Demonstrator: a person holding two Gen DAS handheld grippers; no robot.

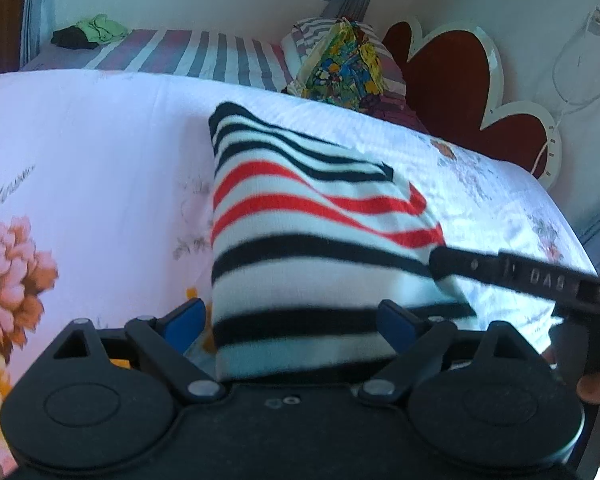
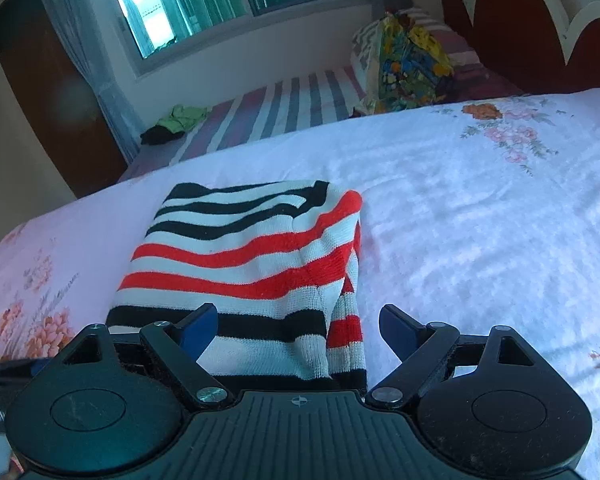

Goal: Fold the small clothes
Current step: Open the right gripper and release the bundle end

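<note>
Left tongs [image 1: 294,328]: released, blue pads spread wide, the near end of the striped sweater [image 1: 300,240] lying between them with no pad pressing on it. Right tongs [image 2: 298,330]: also released, jaws wide; the sweater's near right corner lies between the pads, free of both.

The striped sweater [image 2: 244,264] lies folded into a compact rectangle on the floral bedsheet [image 2: 460,208], directly ahead of both tongs, its right edge showing stacked layers and a tucked sleeve.

Handling, as I judge it: a knit, so light, soft and limp, with no stiffness to hold its shape. Layers will slide apart if I lift one ply only. I should grip at the near corners, pinching through the full stack, and keep both tongs level.

Farther away: a striped mattress [image 1: 204,50], a green garment [image 1: 102,28], a colourful bag [image 1: 340,64], and the red headboard [image 1: 448,80] at far right.
</note>
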